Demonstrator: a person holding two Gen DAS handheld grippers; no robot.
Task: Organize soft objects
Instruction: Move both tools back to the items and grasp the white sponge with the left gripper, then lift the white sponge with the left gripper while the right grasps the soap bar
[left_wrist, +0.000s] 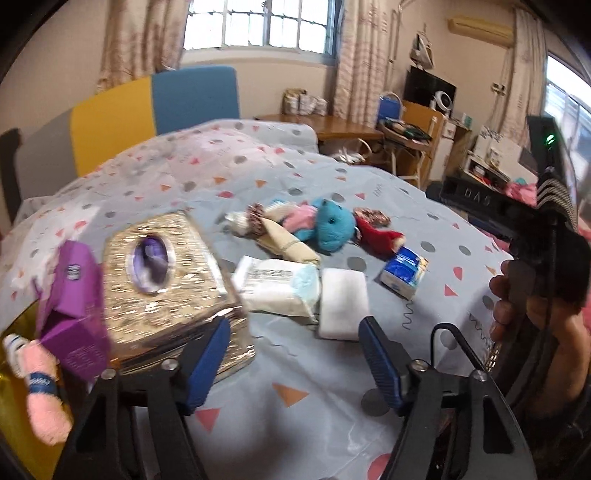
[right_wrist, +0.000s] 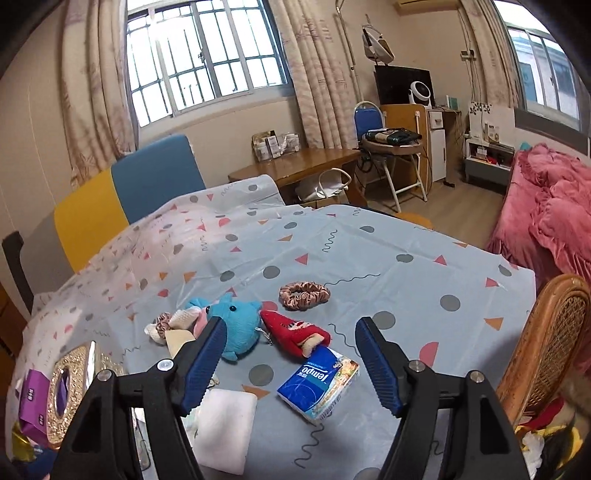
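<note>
Soft items lie in a heap on the patterned tablecloth (right_wrist: 369, 251): a blue plush (right_wrist: 236, 325), a red plush (right_wrist: 295, 330), a pink scrunchie (right_wrist: 304, 293), a white pad (right_wrist: 225, 428) and a blue tissue pack (right_wrist: 319, 384). My right gripper (right_wrist: 291, 369) is open above the tissue pack, its pads clear of it. My left gripper (left_wrist: 295, 365) is also open, with only cloth between its fingers, just in front of the white pad (left_wrist: 343, 302) and a white wipes pack (left_wrist: 277, 288). The blue plush (left_wrist: 332, 229) and the tissue pack (left_wrist: 404, 273) lie beyond.
A gold tissue box (left_wrist: 162, 273) stands by my left finger, with a purple box (left_wrist: 70, 306) and a pink rolled towel (left_wrist: 40, 398) further left. A hand (left_wrist: 517, 306) grips the other tool at right. A wicker chair (right_wrist: 546, 339) stands at the table's right edge.
</note>
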